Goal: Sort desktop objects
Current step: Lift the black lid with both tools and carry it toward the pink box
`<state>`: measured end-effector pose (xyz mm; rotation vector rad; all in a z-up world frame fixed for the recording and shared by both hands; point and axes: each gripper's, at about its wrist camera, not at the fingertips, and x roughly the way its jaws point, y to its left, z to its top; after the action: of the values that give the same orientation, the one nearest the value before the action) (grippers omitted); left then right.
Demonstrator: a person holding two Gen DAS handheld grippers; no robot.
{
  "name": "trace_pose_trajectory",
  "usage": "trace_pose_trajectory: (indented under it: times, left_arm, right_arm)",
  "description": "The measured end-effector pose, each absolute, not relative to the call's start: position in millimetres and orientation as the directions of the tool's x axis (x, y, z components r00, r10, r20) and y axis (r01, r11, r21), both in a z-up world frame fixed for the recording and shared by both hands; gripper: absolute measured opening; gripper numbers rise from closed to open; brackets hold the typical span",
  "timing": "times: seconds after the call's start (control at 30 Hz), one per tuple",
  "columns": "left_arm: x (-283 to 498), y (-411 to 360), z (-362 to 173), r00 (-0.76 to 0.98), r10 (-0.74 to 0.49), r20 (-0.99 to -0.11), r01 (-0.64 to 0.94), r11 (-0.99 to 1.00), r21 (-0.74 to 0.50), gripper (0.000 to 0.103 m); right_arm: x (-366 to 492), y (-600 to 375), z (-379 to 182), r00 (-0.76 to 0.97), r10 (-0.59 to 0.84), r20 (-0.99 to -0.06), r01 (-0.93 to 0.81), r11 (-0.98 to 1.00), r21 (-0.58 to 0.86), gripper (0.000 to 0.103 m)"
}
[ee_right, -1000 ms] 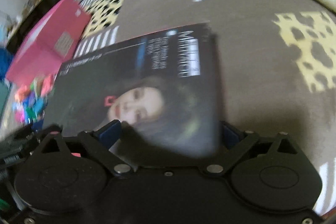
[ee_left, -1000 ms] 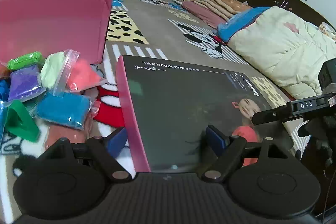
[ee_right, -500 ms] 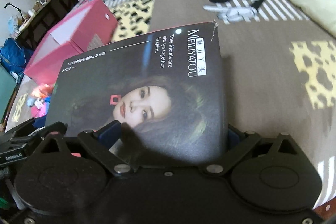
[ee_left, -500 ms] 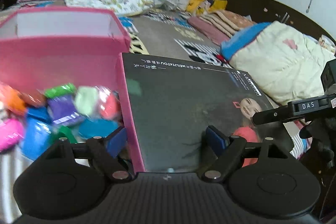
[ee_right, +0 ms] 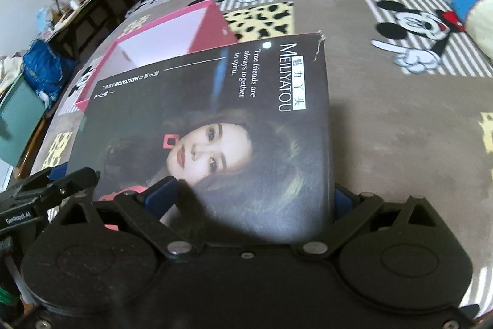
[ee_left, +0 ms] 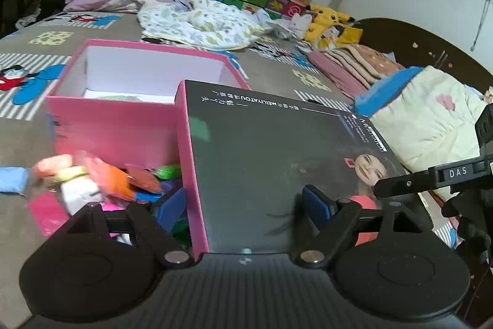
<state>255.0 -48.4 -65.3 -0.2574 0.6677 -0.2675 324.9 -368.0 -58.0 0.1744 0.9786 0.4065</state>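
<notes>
A flat black box lid (ee_left: 277,150) with a woman's portrait and pink sides is held up between both grippers. My left gripper (ee_left: 243,205) is shut on its near edge. My right gripper (ee_right: 255,193) is shut on the opposite edge of the lid (ee_right: 215,125). The open pink box (ee_left: 123,100) with a white inside stands behind the lid and also shows in the right wrist view (ee_right: 172,33). Several coloured clay packets (ee_left: 101,184) lie in a pile in front of the box, left of the lid.
The surface is a bed with a brown cartoon-print sheet (ee_right: 385,113). A cream quilt (ee_left: 431,119) lies to the right, folded blankets (ee_left: 354,63) and plush toys (ee_left: 329,23) behind. A dark desk (ee_right: 92,8) stands beyond the bed edge.
Both grippers have lifted the lid off the sheet and higher; the open pink box's inside has come into view, and the clay packets now sit lower.
</notes>
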Motion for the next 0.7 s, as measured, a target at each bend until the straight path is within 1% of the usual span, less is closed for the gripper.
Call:
trace_pose_trajectory:
  times: [0.4,0.7]
  left_arm:
    - [256,15,-40,0.774,-0.282,-0.566,0.125,0.946,-0.300,0.082]
    - [272,69,-34,0.783,-0.251,-0.569,0.066,0.943,-0.326,0.082]
  right_arm:
    - [338,-301,-33,0.496,0.443,-0.747,-0.301,0.895,0.330,0.100]
    - [351,-241,-22,0.499,0.443,-0.745,-0.332,0.891,0.308,0.100]
